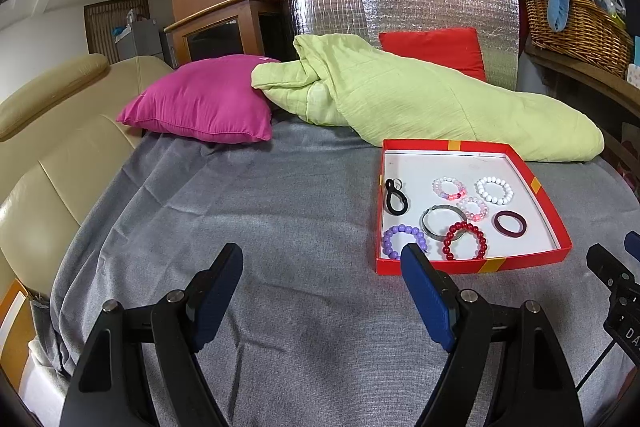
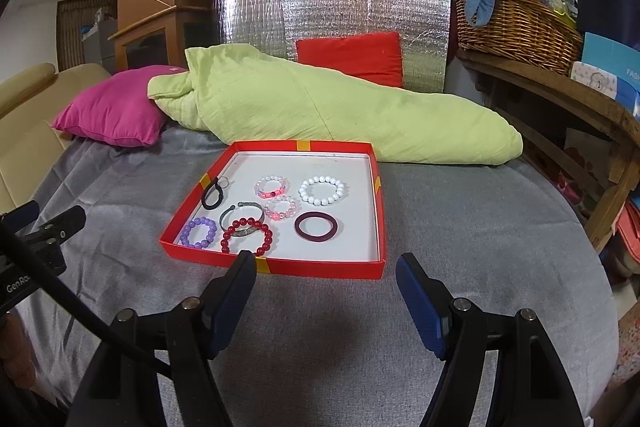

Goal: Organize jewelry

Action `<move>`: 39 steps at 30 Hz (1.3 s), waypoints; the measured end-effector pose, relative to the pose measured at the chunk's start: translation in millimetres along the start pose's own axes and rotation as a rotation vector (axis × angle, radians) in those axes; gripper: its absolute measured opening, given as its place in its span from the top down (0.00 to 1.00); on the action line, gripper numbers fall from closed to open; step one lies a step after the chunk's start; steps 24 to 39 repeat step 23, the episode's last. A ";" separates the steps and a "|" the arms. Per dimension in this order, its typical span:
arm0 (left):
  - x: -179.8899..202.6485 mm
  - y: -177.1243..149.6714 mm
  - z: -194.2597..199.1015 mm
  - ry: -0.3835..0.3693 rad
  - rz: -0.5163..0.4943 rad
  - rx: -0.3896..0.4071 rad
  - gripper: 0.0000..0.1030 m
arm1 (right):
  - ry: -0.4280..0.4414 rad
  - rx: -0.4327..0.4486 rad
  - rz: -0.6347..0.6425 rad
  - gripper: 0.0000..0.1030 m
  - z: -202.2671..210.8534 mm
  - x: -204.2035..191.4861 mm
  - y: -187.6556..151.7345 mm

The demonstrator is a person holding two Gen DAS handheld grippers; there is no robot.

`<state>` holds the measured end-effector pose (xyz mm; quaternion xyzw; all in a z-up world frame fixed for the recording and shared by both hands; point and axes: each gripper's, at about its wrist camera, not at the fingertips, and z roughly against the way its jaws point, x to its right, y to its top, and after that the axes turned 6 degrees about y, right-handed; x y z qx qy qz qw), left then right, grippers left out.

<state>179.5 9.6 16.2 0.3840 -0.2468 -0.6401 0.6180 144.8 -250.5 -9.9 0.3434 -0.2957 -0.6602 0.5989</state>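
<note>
A bed covered by a grey sheet (image 2: 460, 267) fills both views, with a cream leather seat (image 1: 52, 163) along its left side. At the far end stands a silver foil panel (image 2: 332, 7), and in front of it lie a folded green blanket (image 2: 320, 111), a pink pillow (image 2: 112, 107) touching the blanket's left end, and a red cushion (image 2: 352, 57) leaning on the panel. A wicker basket (image 2: 516, 27) stuffed with cloth sits on a wooden shelf to the right. On the sheet, just in front of the blanket, lies a shallow red box (image 2: 320, 269) with a white floor, holding all the jewelry: a white bead bracelet (image 2: 322, 190) and a dark maroon bangle (image 2: 317, 226) toward the right, two pink bead bracelets (image 2: 272, 187) in the middle, a metal bangle (image 2: 241, 215) partly under a red bead bracelet (image 2: 246, 237), a purple bead bracelet (image 2: 197, 232) in the near left corner and a black loop (image 2: 212, 197) by the left wall. The left gripper (image 1: 322, 259) hovers over the bare sheet left of the box, its fingers wide apart with nothing between them. The right gripper (image 2: 326, 269) hangs just before the box's near wall, fingers likewise wide apart and empty.
</note>
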 end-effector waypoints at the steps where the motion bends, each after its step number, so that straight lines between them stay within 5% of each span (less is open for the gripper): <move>1: -0.1 0.0 -0.1 -0.001 0.000 0.000 0.21 | 0.000 -0.001 0.001 0.27 -0.3 -0.4 0.1; 39: -1.5 -2.7 -9.4 -0.004 -0.008 -0.023 0.21 | -0.008 -0.010 -0.003 0.27 -1.1 8.7 0.2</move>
